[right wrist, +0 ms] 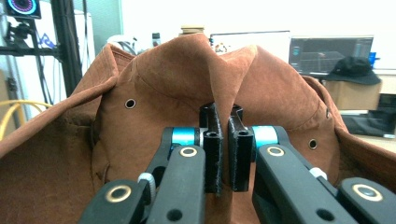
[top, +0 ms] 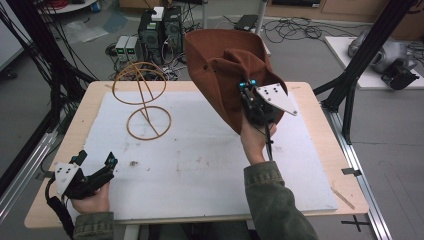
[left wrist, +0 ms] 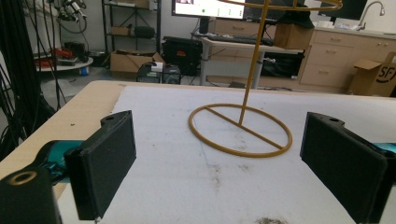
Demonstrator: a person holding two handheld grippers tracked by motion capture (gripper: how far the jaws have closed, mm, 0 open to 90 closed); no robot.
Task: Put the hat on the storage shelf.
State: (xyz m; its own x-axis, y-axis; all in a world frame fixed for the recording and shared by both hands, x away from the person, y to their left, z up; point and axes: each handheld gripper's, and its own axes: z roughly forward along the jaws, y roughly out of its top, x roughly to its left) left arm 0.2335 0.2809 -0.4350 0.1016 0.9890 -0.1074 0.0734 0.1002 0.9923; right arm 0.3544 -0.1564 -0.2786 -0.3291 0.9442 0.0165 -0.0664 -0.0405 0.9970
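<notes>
A brown suede hat (top: 220, 65) hangs in the air over the right half of the table, pinched at a fold of its crown by my right gripper (top: 246, 86), which is shut on it. In the right gripper view the two black jaws stand almost together with the hat's fabric (right wrist: 187, 88) squeezed between them. A golden wire hat stand (top: 145, 102) rises from its ring base at the table's back left, apart from the hat. My left gripper (top: 95, 159) rests low at the front left, open and holding nothing; its pads (left wrist: 105, 163) frame the stand's base ring (left wrist: 240, 130).
A white mat (top: 200, 165) covers most of the wooden table (top: 320, 130). Beyond the far edge stand computer boxes (top: 160, 30) and tangled cables on the floor. Black frame posts (top: 360, 60) rise at the right and left sides.
</notes>
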